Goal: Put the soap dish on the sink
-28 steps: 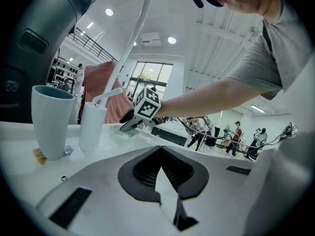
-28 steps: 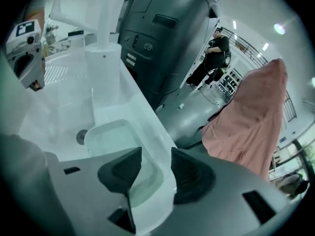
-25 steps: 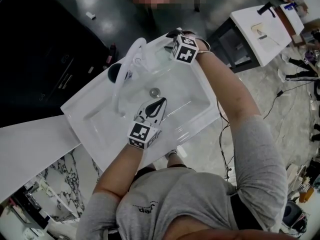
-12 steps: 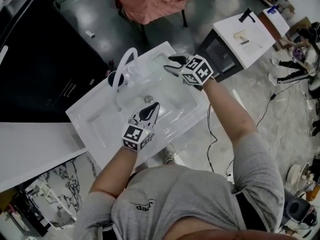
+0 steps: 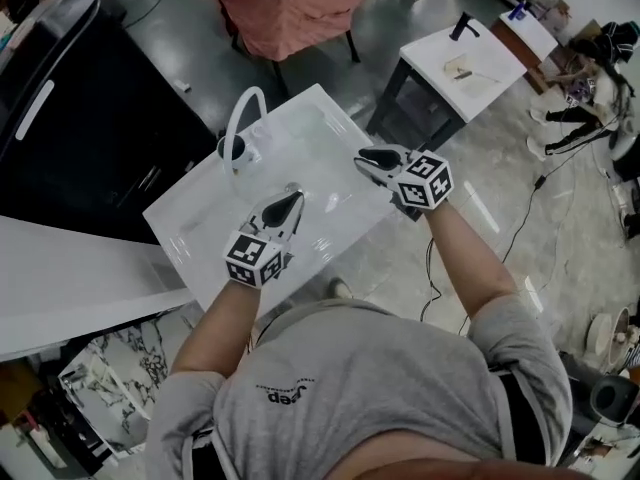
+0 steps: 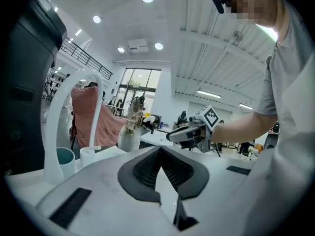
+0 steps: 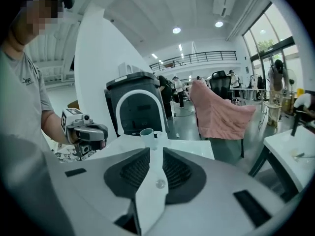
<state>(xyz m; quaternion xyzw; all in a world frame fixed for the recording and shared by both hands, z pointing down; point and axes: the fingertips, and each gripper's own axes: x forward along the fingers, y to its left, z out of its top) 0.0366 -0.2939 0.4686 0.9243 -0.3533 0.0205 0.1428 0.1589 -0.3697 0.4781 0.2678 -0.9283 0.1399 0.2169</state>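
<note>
Head view: the white sink point(image 5: 320, 138) lies tilted across the middle, with its arched faucet point(image 5: 240, 118) and a dark cup point(image 5: 231, 148) at the far-left corner. The left gripper point(image 5: 295, 198) hangs over the basin with its claw pressed together. The right gripper point(image 5: 362, 156) is over the sink's right edge and points left, and its marker cube hides the hand behind it. A pink cloth point(image 5: 285, 8) is cut off at the top edge. The soap dish cannot be picked out against the glossy white of the sink, and neither claw carries it.

Left gripper view: the left gripper point(image 6: 160, 149) has its ribbed pads meeting at the tips, with nothing between them. Beyond them the right gripper point(image 6: 168, 136) floats in mid-air. The faucet point(image 6: 51, 127) rises at the left beside the cup point(image 6: 65, 157). The gripper's own body blocks most of the sink, and no soap dish can be told apart here.

Right gripper view: the right gripper point(image 7: 156, 151) has just been closing. Its pads now stand a narrow slit apart and pinch nothing, so only the white sink point(image 7: 187, 149) shows through. Past the tips stand the cup point(image 7: 146, 132) and the faucet point(image 7: 140, 93), and the left gripper point(image 7: 101, 132) is at the left. Again the soap dish cannot be made out.
</note>
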